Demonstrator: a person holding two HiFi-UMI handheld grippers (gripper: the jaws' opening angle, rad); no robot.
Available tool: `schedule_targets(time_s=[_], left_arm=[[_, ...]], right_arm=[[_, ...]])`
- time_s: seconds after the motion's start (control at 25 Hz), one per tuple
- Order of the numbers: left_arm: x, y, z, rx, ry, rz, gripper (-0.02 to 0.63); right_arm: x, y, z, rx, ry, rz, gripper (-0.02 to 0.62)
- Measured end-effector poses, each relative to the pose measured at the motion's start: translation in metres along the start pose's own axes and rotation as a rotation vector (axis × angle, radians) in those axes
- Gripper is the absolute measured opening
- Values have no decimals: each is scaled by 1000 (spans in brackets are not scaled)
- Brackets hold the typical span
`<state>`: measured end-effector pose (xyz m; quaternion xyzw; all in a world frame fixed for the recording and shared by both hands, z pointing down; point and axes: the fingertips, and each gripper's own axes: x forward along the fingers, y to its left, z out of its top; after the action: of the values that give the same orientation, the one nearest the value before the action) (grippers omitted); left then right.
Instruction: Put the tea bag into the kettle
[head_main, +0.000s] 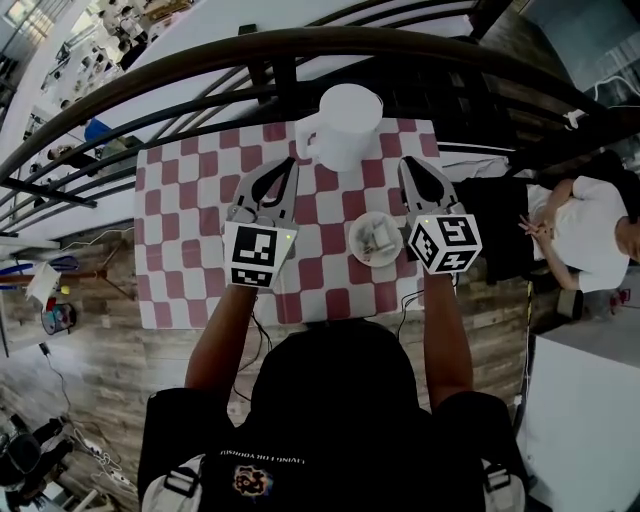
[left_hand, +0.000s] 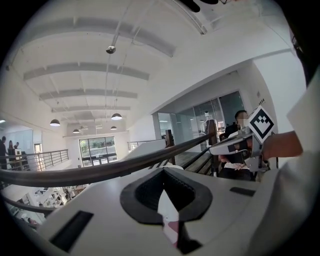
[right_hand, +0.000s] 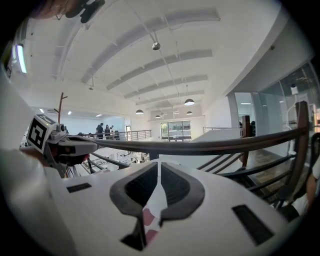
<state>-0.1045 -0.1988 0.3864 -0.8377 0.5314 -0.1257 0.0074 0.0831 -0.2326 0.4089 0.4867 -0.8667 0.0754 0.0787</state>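
A white kettle (head_main: 348, 125) with a lid stands at the far middle of the red-and-white checked table (head_main: 180, 220). Nearer me, a small white plate (head_main: 357, 250) holds the tea bag (head_main: 378, 236). My left gripper (head_main: 283, 165) hovers left of the plate, its tips below the kettle's handle side. It is shut and holds nothing; in its own view the left gripper (left_hand: 163, 172) shows only a sliver of cloth between the jaws. My right gripper (head_main: 412, 165) is just right of the plate and is also shut and empty. The right gripper (right_hand: 159, 165) points past the table at the railing.
A dark curved railing (head_main: 300, 45) runs right behind the table's far edge. A person in a white top (head_main: 580, 230) sits to the right of the table. Cables (head_main: 410, 300) hang at the near edge above the wooden floor.
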Motion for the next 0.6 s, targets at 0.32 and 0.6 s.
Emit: schedule_targets(time_s=[0.32, 0.6], left_arm=[[56, 21, -7, -24, 47, 27, 3], [107, 36, -33, -68, 136, 48, 3]], right_arm=[[26, -29, -2, 21, 16, -7, 31], [53, -36, 6, 24, 18, 25, 31]])
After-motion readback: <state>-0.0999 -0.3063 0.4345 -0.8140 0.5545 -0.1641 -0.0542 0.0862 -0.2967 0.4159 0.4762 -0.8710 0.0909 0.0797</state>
